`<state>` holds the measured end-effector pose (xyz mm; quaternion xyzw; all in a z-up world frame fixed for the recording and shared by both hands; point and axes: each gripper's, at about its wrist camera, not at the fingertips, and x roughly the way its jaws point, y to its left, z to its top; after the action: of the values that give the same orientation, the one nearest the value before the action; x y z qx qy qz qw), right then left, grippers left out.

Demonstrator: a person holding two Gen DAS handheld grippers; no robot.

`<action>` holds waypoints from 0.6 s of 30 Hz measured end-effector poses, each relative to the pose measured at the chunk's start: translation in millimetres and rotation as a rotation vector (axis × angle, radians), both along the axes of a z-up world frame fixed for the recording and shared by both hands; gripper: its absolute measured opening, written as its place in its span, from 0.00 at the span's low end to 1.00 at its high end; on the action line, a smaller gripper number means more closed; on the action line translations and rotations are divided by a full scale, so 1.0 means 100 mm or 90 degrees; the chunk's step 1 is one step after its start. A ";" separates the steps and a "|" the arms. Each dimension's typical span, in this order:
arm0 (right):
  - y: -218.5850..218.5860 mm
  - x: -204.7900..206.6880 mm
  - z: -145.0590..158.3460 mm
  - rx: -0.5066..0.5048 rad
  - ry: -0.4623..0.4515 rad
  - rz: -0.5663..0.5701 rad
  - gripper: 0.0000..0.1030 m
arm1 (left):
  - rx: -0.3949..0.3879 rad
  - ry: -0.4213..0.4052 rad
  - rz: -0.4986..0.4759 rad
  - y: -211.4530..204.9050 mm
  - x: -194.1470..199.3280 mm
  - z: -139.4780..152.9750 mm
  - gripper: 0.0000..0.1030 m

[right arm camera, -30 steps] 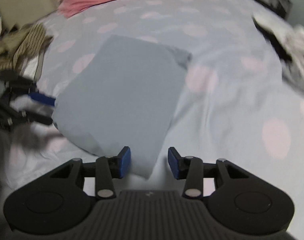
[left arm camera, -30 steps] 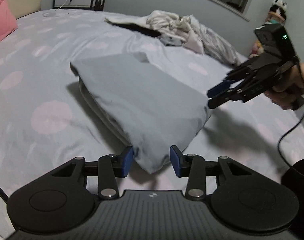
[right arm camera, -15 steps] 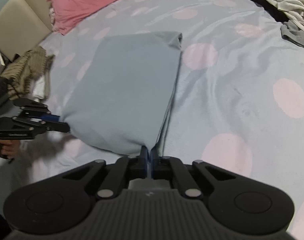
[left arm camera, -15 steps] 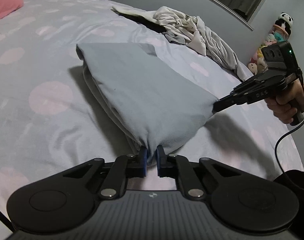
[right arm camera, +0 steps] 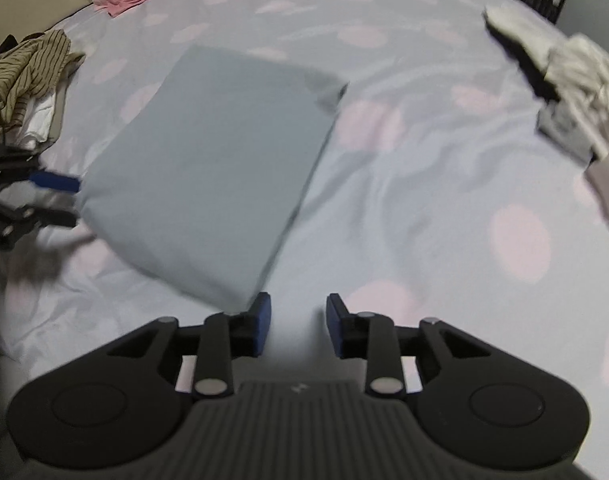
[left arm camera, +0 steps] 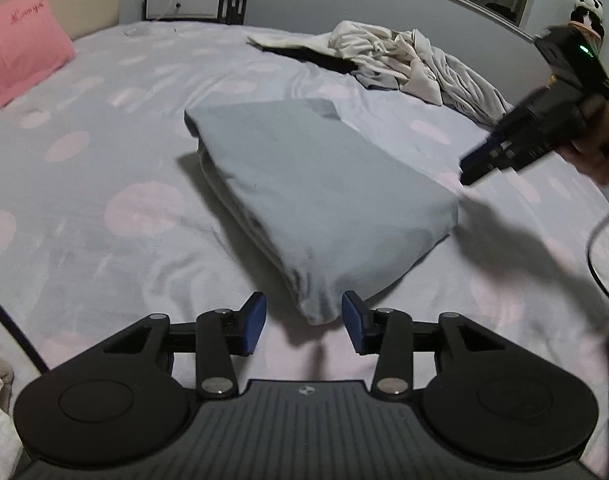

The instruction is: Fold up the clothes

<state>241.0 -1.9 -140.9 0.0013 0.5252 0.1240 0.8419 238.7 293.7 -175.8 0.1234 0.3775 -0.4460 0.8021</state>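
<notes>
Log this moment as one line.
left tool: open, at garment corner | right tool: open | grey folded garment: flat on bed

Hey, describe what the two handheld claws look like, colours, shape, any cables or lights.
Both are matte black. The left claw has two hinged linkage arms with silver pivot pins, blue finger pads, round discs on either side and a ribbed centre plate with a small logo. The right claw matches it; from the left wrist camera its body shows a green light and a trailing black cable.
</notes>
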 end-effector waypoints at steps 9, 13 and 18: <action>-0.32 0.67 -0.15 -0.033 -0.053 0.125 0.32 | 0.088 -0.031 0.100 -0.39 0.23 0.35 0.38; -0.43 1.00 -0.04 0.019 -0.070 0.159 0.33 | 0.058 0.054 0.198 -0.54 0.23 0.61 0.38; -0.48 1.37 0.33 0.118 -0.041 0.230 0.53 | 0.025 0.127 0.315 -0.58 0.16 0.88 0.51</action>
<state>378.4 -49.6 -107.9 -0.0197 0.4759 0.3209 0.8186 254.5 235.6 -88.0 -0.0019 0.4816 -0.2389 0.8432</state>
